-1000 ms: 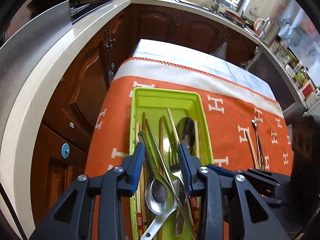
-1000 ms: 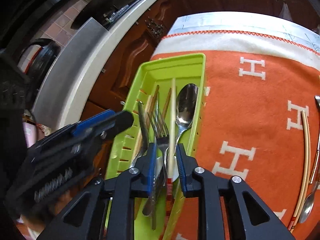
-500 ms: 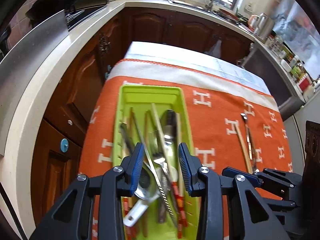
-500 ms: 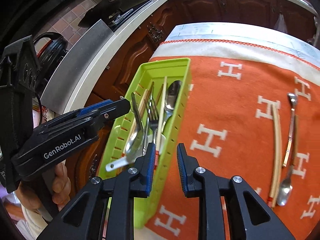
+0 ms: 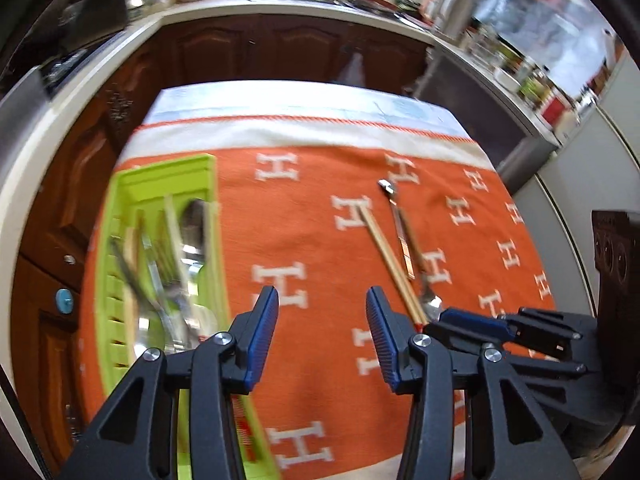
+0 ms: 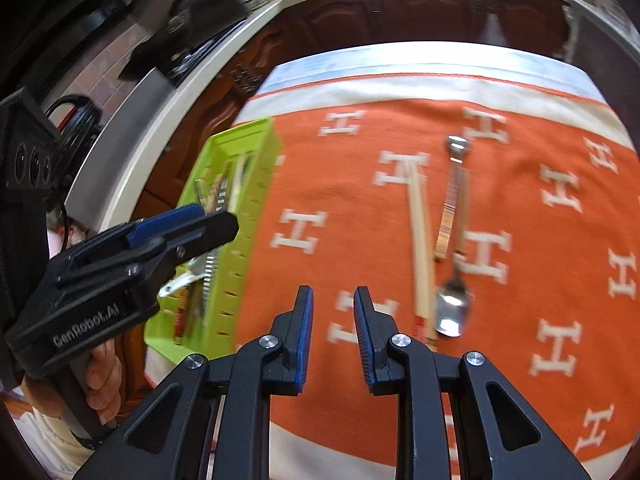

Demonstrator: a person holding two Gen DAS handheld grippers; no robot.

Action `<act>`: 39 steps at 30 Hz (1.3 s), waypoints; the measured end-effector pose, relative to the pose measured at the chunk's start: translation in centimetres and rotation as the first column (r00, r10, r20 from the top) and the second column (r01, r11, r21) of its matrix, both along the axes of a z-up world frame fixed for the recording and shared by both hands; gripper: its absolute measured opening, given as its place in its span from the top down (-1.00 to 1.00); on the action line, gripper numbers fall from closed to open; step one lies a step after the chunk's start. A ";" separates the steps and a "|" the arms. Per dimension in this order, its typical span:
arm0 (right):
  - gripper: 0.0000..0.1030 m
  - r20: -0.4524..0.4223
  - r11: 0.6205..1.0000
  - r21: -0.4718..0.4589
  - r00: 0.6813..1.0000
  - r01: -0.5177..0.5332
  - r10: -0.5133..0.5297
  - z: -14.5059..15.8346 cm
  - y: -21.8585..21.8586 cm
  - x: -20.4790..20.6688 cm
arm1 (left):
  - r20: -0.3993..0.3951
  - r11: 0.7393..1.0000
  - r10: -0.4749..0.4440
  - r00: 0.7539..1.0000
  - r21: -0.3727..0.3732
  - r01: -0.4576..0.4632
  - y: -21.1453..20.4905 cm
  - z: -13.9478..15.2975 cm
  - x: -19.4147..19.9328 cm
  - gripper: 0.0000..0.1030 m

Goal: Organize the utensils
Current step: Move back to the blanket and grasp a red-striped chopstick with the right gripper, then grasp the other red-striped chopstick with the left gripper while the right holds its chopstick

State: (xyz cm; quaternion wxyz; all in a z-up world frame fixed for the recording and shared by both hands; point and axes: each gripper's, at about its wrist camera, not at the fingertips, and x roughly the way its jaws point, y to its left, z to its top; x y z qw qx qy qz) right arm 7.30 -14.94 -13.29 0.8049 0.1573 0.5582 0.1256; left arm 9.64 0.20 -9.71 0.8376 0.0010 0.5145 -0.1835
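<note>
The chopsticks (image 6: pixel 421 240) and spoon (image 6: pixel 452 308) lie lengthwise, probably nearest the right gripper (image 6: pixel 332 336) (narrowly open, empty); the left gripper (image 5: pixel 322 336), just widened, holds nothing.

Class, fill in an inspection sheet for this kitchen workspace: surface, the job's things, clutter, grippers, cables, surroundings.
Surface: orange cloth with white H marks over a table.
Job's things: green tray at the cloth's left edge holds cutlery; chopsticks, a spoon and a slim metal utensil lie loose on the cloth.
Clutter: nothing seen on the cloth.
Grippers: left gripper empty, jaws have just been opening; right gripper empty, narrow gap.
Cables: black cable by the counter.
Surroundings: wooden cabinets, white counter.
</note>
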 end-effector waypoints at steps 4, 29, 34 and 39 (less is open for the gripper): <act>0.57 -0.017 0.999 -0.021 0.999 0.039 -0.039 -1.1 -2.5 -1.3 | -0.026 0.999 -0.039 0.999 0.018 0.039 -2.6 -1.8 -0.7 0.14; 0.83 -0.097 0.996 -0.093 0.995 0.000 -0.009 -7.0 -3.6 -3.7 | -0.122 0.995 -0.073 0.990 0.063 0.081 -6.3 -6.8 -2.0 0.13; 0.83 -0.086 0.988 -0.152 0.996 -0.026 0.013 -7.3 -2.4 -3.2 | -0.136 0.997 -0.057 0.989 0.050 0.064 -6.0 -6.9 -1.7 0.08; 0.83 -0.064 0.978 -0.205 0.998 -0.036 0.023 -7.3 -1.4 -2.5 | -0.154 0.999 -0.038 0.987 0.032 0.044 -5.7 -7.1 -1.5 0.03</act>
